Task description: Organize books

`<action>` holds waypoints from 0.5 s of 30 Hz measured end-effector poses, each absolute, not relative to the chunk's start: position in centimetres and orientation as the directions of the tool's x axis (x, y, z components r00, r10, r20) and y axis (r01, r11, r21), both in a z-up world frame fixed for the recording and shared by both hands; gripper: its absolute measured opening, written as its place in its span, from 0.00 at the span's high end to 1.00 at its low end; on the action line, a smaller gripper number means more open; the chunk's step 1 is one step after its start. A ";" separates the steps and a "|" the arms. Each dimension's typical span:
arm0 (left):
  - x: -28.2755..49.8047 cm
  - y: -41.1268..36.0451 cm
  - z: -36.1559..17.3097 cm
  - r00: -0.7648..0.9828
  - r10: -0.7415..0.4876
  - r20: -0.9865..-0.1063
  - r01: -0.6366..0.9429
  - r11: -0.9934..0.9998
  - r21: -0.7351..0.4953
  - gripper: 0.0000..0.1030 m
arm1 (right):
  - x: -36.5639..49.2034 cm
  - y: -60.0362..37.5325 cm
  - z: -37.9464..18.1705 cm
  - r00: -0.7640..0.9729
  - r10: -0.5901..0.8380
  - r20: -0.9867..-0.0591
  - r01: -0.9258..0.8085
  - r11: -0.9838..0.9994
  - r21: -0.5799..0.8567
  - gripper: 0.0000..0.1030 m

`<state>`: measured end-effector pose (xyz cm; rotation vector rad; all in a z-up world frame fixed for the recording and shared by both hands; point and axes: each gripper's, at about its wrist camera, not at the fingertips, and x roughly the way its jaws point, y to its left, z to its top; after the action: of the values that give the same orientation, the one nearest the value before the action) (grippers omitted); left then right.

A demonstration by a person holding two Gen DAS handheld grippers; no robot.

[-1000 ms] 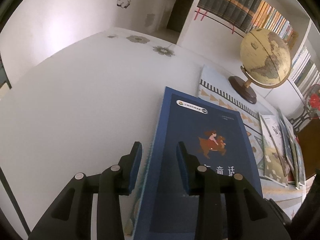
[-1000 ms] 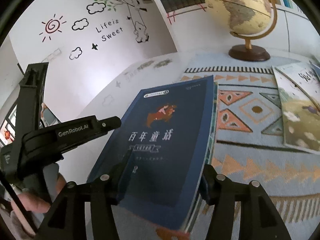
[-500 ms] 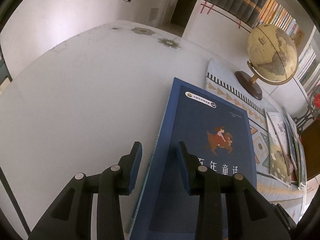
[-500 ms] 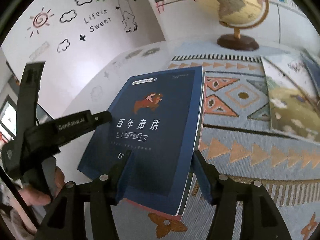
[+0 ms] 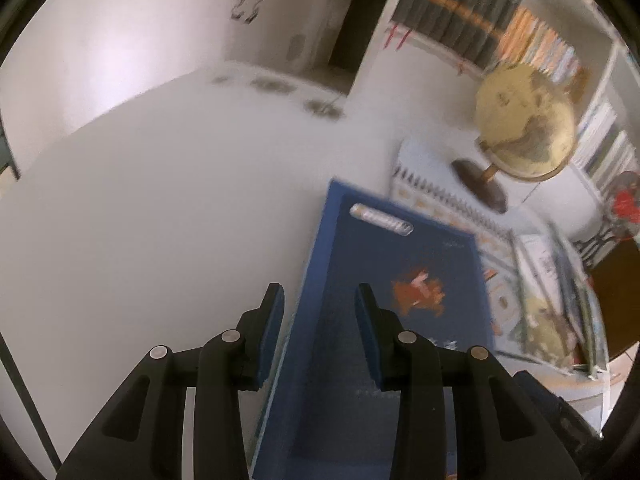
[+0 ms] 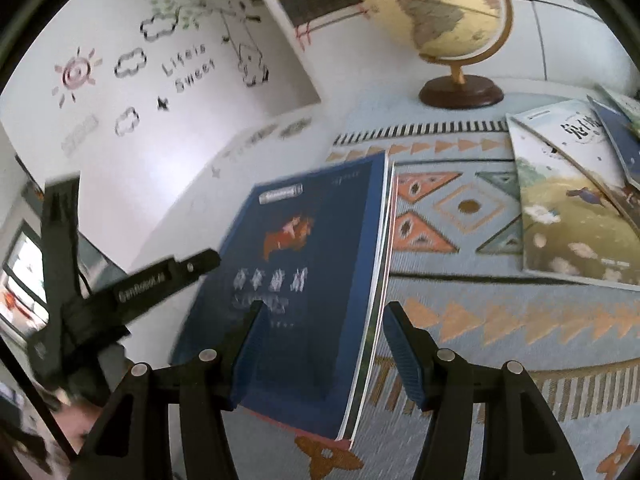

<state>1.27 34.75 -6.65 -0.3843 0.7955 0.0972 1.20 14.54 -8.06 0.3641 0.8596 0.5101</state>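
A dark blue book (image 5: 400,280) (image 6: 320,248) tops a thin stack lying flat, half on the white table (image 5: 160,220) and half on a patterned rug (image 6: 460,208). My left gripper (image 5: 318,304) straddles the stack's left edge with its jaws a narrow gap apart. One finger is beside the edge and the other is over the cover. Whether a pad touches the stack is unclear. My right gripper (image 6: 325,308) is open wider across the stack's near right edge. One finger is over the cover and the other stands clear of the page edges. The left gripper (image 6: 160,280) shows side-on at the book's left.
A globe (image 5: 524,132) (image 6: 432,4) on a wooden stand sits at the back of the rug. Several picture books (image 6: 568,208) (image 5: 548,320) lie fanned out on the right. Bookshelves (image 5: 460,8) line the far wall. A hand (image 6: 76,416) holds the left gripper.
The right gripper has drawn back and slightly up, so less of the blue cover lies between its fingers. The book has stayed put on the rug. The left view has barely shifted.
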 end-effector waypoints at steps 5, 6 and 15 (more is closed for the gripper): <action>0.8 34.3 -4.8 0.759 -0.160 -0.632 -0.149 0.901 -0.407 0.67 | 1.2 11.2 -4.7 0.596 0.605 -0.527 -0.302 0.778 0.552 0.43; 0.8 33.9 -4.4 0.756 -0.176 -0.631 -0.141 0.897 -0.419 0.67 | 1.1 9.9 -3.8 0.609 0.608 -0.510 -0.309 0.774 0.553 0.43; 2.6 22.8 2.0 0.749 -0.217 -0.626 -0.029 0.933 -0.358 0.67 | 1.7 -5.0 -1.8 0.712 0.519 -0.473 -0.221 0.805 0.550 0.36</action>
<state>2.63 22.82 1.99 -0.3609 0.7204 -0.1050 1.65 -5.02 -1.77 0.4849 0.6595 0.4284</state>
